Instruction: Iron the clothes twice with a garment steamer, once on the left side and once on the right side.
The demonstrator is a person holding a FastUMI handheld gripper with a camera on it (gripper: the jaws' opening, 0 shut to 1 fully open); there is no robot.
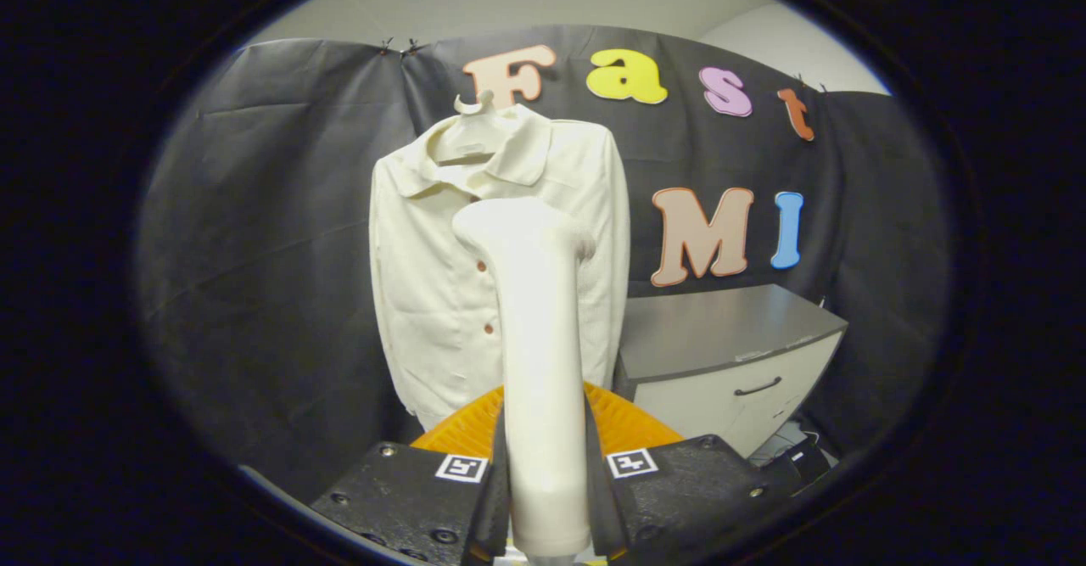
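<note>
A cream button-up shirt [424,294] hangs on a pale hanger [475,108] against the black cloth wall. My gripper [547,481] is shut on the handle of a white garment steamer [539,328], both fingers pressing its lower sides. The steamer stands upright between the fingers, its head rising in front of the shirt's middle and right half, just below the collar. I cannot tell whether the head touches the fabric. The shirt's left half with its brown buttons shows beside the steamer.
An orange ribbed object [628,426] lies just beyond the fingers, below the shirt's hem. A grey-topped white cabinet [730,354] with a dark handle stands to the right of the shirt. Dark cables lie at its foot.
</note>
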